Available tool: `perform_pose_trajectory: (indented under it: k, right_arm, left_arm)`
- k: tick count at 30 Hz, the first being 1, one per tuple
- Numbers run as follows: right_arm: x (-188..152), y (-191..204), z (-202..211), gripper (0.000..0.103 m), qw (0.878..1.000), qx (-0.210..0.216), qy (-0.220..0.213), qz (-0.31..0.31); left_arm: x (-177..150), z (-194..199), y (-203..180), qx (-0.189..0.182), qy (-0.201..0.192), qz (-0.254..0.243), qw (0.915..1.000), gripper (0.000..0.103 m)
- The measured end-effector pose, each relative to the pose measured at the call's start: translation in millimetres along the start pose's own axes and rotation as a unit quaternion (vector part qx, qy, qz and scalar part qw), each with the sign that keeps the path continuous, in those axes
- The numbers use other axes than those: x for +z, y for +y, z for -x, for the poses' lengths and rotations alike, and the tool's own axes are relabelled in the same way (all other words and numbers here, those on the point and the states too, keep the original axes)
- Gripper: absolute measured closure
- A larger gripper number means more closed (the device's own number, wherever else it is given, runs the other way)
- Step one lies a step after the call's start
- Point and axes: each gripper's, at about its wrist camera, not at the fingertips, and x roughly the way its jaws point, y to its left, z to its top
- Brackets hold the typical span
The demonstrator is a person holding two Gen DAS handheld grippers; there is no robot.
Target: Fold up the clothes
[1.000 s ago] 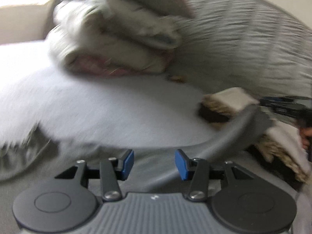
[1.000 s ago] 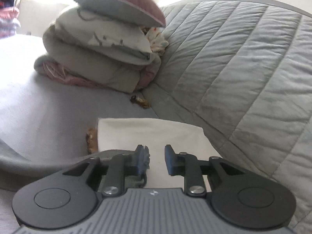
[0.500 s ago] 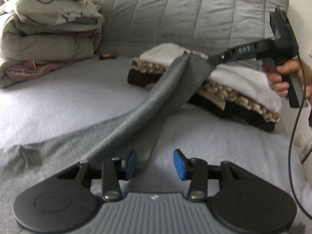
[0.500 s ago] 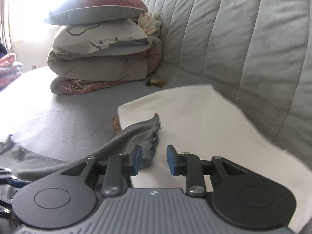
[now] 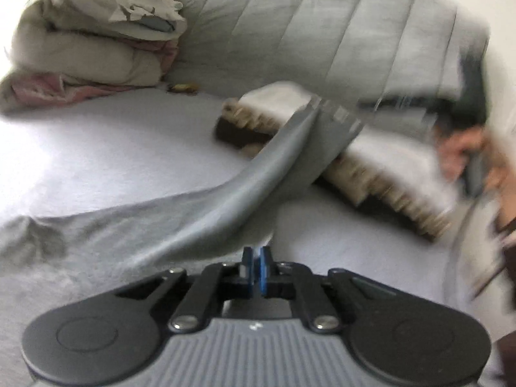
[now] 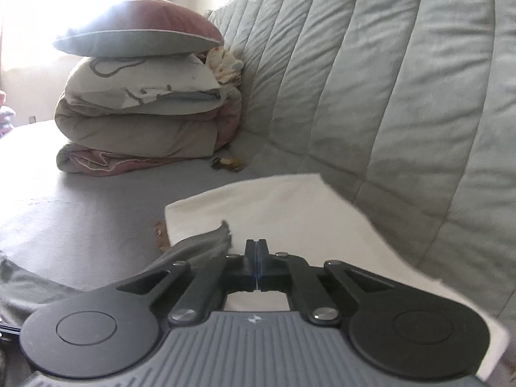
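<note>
A long grey garment (image 5: 245, 200) stretches from the bed up onto a folded pile with a white top (image 5: 387, 148). My left gripper (image 5: 257, 256) is low over the bed, its blue pads pressed together on the garment's near edge. In the right wrist view my right gripper (image 6: 257, 248) hovers over the white top (image 6: 290, 219) with its pads meeting. No cloth shows between them. The garment's frayed corner (image 6: 222, 235) lies against the outer side of its left finger. A person's hand (image 5: 461, 151) holds the right gripper, blurred in the left wrist view.
A tall stack of folded bedding and pillows (image 6: 138, 122) stands at the far left of the bed (image 5: 113, 148). A quilted grey backrest (image 6: 387, 80) runs behind. A small brown object (image 6: 227, 163) lies at its foot.
Both grippers' jaws have closed. The left one closed at the garment's near edge, which now lifts off the bed. The right view has rolled and shifted slightly over the white pile.
</note>
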Motion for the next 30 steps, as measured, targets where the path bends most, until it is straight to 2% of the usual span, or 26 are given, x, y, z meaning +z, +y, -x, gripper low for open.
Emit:
perform_pose_trajectory:
  k: [2,7,10,12,14,18,21,24,25,26,27,30]
  right_arm:
    - [-1.1,1.2,3.3,0.102,1.000,0.011,0.012,-0.001]
    - [-17.5,8.4,10.8,0.092,0.993,0.096,0.055,-0.039]
    - [-32.0,19.6,10.0,0.084,0.986,0.133,0.082,-0.057]
    - [-42.0,27.9,7.0,0.081,0.983,0.140,0.096,-0.064]
    - [-51.6,31.1,-0.1,0.074,0.979,0.146,0.113,-0.087]
    - [-66.7,34.1,-16.9,0.073,0.969,0.160,0.136,-0.132]
    - [-71.6,35.4,-23.5,0.073,0.964,0.172,0.127,-0.161]
    - [-73.0,36.5,-26.0,0.073,0.958,0.184,0.105,-0.192]
    - [-73.4,37.8,-26.4,0.077,0.959,0.180,0.096,-0.195]
    - [-74.0,39.3,-26.8,0.087,0.962,0.171,0.089,-0.193]
    - [-74.8,41.7,-27.2,0.100,0.967,0.155,0.091,-0.182]
    - [-77.8,50.4,-28.4,0.101,0.978,0.107,0.110,-0.139]
  left_arm:
    - [0.1,6.2,10.8,-0.029,0.001,0.029,0.9992,0.100]
    - [-8.9,-13.7,9.0,-0.001,0.063,0.012,0.9979,0.099]
    - [-9.2,-15.7,3.2,0.002,0.068,-0.003,0.9976,0.099]
    - [-9.7,-16.1,4.9,-0.001,0.068,0.002,0.9977,0.099]
    - [-9.7,-16.9,5.5,-0.001,0.068,0.005,0.9977,0.099]
    - [-9.0,-14.7,5.6,0.001,0.069,0.003,0.9976,0.099]
    - [-8.8,-13.0,7.0,0.000,0.070,0.003,0.9976,0.099]
    - [-8.7,-13.3,6.6,0.000,0.070,0.001,0.9975,0.099]
    - [-8.6,-13.1,6.8,-0.001,0.070,0.002,0.9975,0.099]
    - [-8.6,-12.9,7.0,-0.001,0.070,0.003,0.9975,0.099]
    - [-8.8,-12.6,7.2,-0.002,0.070,0.003,0.9975,0.099]
    - [-9.1,-11.6,8.0,-0.006,0.070,0.005,0.9975,0.098]
